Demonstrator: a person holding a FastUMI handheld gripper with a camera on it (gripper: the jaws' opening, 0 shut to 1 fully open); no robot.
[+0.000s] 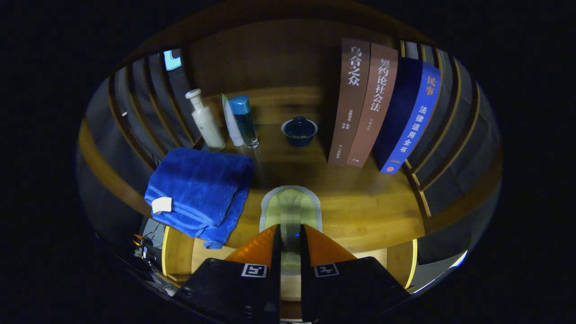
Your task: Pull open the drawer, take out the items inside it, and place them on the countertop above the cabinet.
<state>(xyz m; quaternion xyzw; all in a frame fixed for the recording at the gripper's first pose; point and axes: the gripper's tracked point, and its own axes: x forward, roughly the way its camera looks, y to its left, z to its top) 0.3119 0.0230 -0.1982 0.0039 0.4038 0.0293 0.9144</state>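
The wooden counter (360,211) spreads just ahead of the claw (290,245) and beyond it, warmly lit in its middle. A dark wooden back panel (270,63) rises behind it. Walls of dark slats with thin yellow edges (454,148) stand on both sides. The light is dim around.

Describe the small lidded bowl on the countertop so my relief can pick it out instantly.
Start at the row of upright books on the wooden countertop. Just beside them, toward the bottles, sits the small bowl, well beyond the gripper, whose fingers hold a pale sponge-like pad. It alone is round, squat, dark blue, with a knobbed lid.
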